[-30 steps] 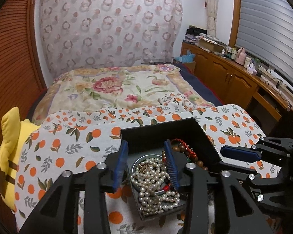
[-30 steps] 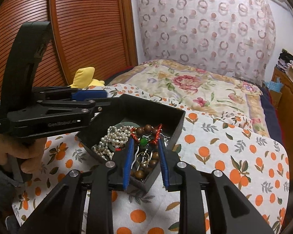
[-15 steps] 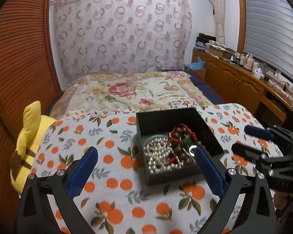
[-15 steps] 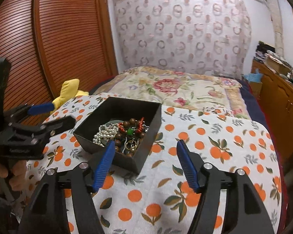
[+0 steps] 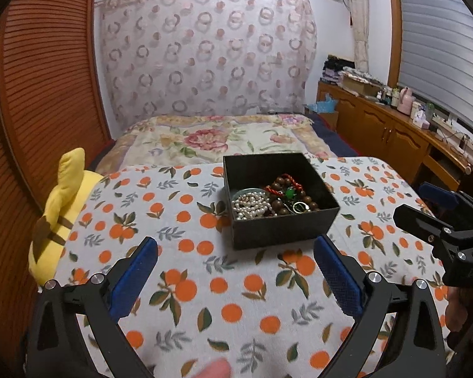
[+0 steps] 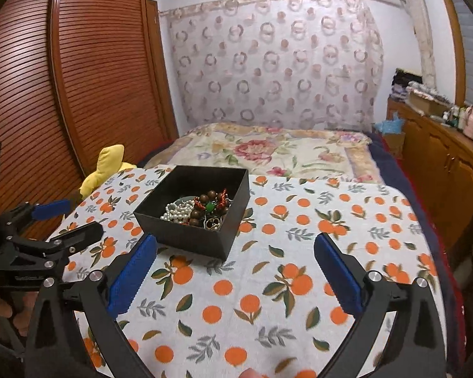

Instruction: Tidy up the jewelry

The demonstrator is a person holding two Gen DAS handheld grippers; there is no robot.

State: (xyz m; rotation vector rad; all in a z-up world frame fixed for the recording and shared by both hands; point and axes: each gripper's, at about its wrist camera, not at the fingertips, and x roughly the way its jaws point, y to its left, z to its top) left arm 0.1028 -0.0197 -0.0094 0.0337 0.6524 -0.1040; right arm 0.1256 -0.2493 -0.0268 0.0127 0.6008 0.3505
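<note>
A black open box (image 5: pixel 283 230) stands on the orange-print tablecloth (image 5: pixel 205 271). It holds a white pearl string (image 5: pixel 250 204), brown wooden beads (image 5: pixel 282 186), a red cord, a green stone and a gold ring. The box also shows in the right wrist view (image 6: pixel 186 239) with the pearls (image 6: pixel 176 212). My left gripper (image 5: pixel 236 245) is open and empty, pulled back in front of the box. My right gripper (image 6: pixel 236 242) is open and empty, also short of the box. Each gripper appears in the other's view, the right one (image 5: pixel 441 217) and the left one (image 6: pixel 56 223).
A yellow plush toy (image 5: pixel 60 208) lies at the table's left edge. A bed with a floral cover (image 5: pixel 211 138) lies behind the table. A wooden cabinet (image 5: pixel 394 132) runs along the right wall and slatted wooden doors (image 6: pixel 78 94) stand on the left.
Both grippers were nearly closed over the jewelry in the box. They have opened wide and pulled back away from the box, which stays in place.
</note>
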